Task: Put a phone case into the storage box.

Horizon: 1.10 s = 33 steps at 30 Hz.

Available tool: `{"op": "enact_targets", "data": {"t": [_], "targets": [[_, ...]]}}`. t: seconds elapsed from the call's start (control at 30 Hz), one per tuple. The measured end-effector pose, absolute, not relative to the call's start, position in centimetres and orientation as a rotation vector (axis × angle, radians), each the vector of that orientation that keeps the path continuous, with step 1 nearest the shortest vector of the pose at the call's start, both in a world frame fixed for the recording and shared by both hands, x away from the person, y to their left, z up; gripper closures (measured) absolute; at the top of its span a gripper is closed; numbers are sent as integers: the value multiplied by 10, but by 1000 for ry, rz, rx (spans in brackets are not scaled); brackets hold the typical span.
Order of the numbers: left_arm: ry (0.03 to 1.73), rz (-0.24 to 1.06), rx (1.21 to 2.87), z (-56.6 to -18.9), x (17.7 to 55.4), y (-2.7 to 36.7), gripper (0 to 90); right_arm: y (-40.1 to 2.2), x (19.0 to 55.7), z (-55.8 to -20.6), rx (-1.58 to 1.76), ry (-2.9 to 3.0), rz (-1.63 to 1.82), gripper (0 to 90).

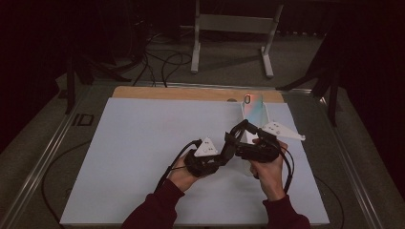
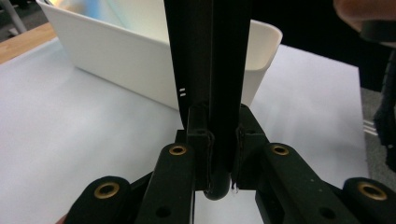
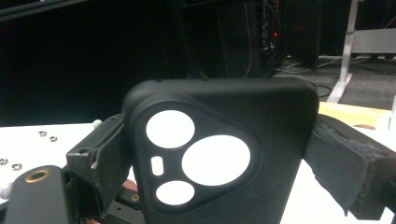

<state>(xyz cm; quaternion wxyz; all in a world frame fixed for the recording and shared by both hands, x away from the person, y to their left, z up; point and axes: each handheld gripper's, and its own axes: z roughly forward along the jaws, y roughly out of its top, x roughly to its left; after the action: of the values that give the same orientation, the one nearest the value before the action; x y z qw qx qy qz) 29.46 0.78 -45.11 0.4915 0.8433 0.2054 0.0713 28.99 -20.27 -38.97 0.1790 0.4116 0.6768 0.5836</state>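
Both my grippers, left (image 1: 228, 143) and right (image 1: 240, 130), clamp the black phone case (image 3: 219, 158) between them above the white mat (image 1: 143, 143), the white bin (image 2: 140, 60) at one o'clock.

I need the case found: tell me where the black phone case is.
The black phone case is held off the table between both grippers, near the right-centre of the high view, just in front of the white tray.

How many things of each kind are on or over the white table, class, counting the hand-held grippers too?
Grippers: 2, left gripper and right gripper
Black phone case: 1, held between both
White bin: 1
Phone in the bin: 1
Total: 5
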Motion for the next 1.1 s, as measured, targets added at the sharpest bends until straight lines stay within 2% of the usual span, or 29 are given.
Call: {"op": "enact_targets", "data": {"t": [0.53,1.1], "targets": [[508,174,2018,-451,295,9,807,-208,293,-397,1211,1908,1678,103],[497,169,2032,-450,296,12,794,-205,291,-392,1194,1940,1647,139]]}}
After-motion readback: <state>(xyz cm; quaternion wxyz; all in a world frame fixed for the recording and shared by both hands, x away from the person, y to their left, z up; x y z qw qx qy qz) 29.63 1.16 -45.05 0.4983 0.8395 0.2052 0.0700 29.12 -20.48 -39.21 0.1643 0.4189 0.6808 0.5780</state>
